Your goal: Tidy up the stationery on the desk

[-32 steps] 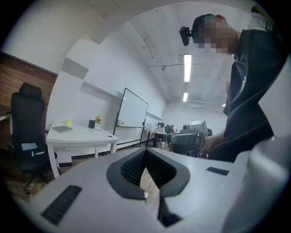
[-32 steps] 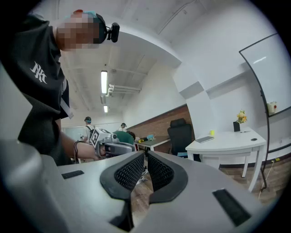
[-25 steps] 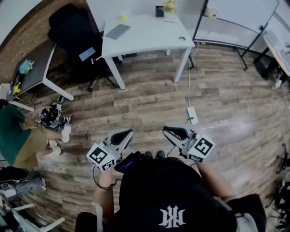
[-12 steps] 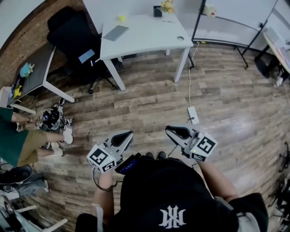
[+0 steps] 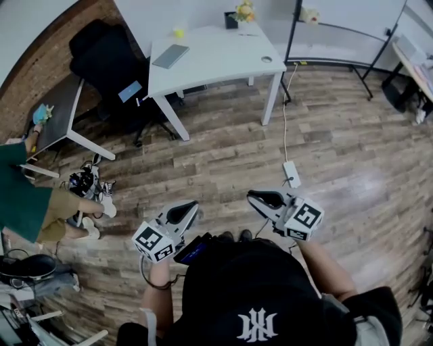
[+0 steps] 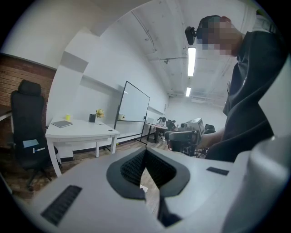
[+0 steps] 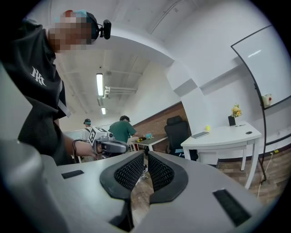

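Observation:
The white desk (image 5: 223, 57) stands far ahead across the wood floor. On it lie a grey notebook (image 5: 170, 55), a small yellow object (image 5: 178, 32), a dark cup with flowers (image 5: 233, 17) and a small round item (image 5: 266, 59). My left gripper (image 5: 193, 205) is held low in front of me, shut and empty; its pads meet at the tip (image 6: 145, 152). My right gripper (image 5: 252, 196) hovers beside it with a thin slit between its pads (image 7: 146, 155) and nothing in it. Both gripper views show the desk (image 6: 82, 132) (image 7: 223, 136) well out of reach.
A black office chair (image 5: 101, 51) stands left of the desk, and a whiteboard on a stand (image 5: 358, 27) to its right. A power strip (image 5: 292, 174) and its cable lie on the floor ahead. A person in green (image 5: 20, 203) is at a dark desk (image 5: 57, 111) on the left.
The person in green has moved up toward the dark desk at the left. Both grippers hold about the same place with jaws unchanged.

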`<state>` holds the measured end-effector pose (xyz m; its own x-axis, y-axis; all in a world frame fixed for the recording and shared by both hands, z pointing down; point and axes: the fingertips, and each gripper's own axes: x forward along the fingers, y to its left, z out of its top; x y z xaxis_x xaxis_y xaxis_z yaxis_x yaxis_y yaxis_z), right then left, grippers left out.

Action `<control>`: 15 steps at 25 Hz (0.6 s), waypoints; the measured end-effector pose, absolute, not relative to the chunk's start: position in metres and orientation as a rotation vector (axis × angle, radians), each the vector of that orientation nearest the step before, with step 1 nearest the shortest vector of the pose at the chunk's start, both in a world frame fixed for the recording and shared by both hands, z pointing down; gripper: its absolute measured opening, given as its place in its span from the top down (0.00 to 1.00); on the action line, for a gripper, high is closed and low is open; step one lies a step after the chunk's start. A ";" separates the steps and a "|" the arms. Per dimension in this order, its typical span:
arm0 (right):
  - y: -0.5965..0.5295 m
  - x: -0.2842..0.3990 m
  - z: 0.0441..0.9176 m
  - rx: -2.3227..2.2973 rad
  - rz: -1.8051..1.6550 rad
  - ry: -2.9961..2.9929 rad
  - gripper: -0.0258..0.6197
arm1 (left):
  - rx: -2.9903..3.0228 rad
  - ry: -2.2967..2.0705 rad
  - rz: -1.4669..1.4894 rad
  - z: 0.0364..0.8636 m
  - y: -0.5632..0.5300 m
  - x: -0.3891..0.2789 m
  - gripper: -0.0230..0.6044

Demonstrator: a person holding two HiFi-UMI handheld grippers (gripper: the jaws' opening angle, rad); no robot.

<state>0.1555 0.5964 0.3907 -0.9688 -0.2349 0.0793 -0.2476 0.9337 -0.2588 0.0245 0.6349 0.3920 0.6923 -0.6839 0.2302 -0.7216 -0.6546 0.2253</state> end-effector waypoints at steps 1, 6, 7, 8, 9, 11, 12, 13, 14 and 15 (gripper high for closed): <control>0.595 0.157 0.391 0.380 0.422 -3.046 0.88 | 2.604 -1.114 0.181 0.392 0.634 0.026 0.96; 0.590 0.164 0.398 0.386 0.456 -3.044 0.88 | 2.591 -1.131 0.184 0.390 0.633 0.029 0.96; 0.589 0.165 0.399 0.387 0.463 -3.044 0.88 | 2.588 -1.135 0.186 0.390 0.633 0.029 0.96; 0.589 0.165 0.400 0.387 0.468 -3.044 0.88 | 2.584 -1.139 0.187 0.390 0.633 0.028 0.96; 0.588 0.166 0.402 0.387 0.472 -3.046 0.88 | 2.581 -1.143 0.190 0.391 0.634 0.028 0.96; 0.588 0.167 0.406 0.385 0.487 -3.045 0.88 | 2.571 -1.148 0.200 0.392 0.636 0.027 0.96; 0.586 0.166 0.408 0.383 0.496 -3.042 0.88 | 2.563 -1.151 0.205 0.394 0.637 0.026 0.96; 0.584 0.165 0.409 0.384 0.503 -3.038 0.88 | 2.555 -1.156 0.207 0.396 0.636 0.024 0.96; 0.581 0.164 0.411 0.385 0.508 -3.035 0.88 | 2.546 -1.161 0.207 0.397 0.635 0.021 0.96; 0.577 0.164 0.412 0.386 0.513 -3.034 0.88 | 2.538 -1.167 0.202 0.398 0.633 0.019 0.96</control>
<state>0.1637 0.5775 0.4117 -0.9682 -0.2371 0.0803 -0.2503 0.9143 -0.3183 0.0195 0.6328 0.3983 0.6525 -0.7095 0.2661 -0.7577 -0.6052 0.2443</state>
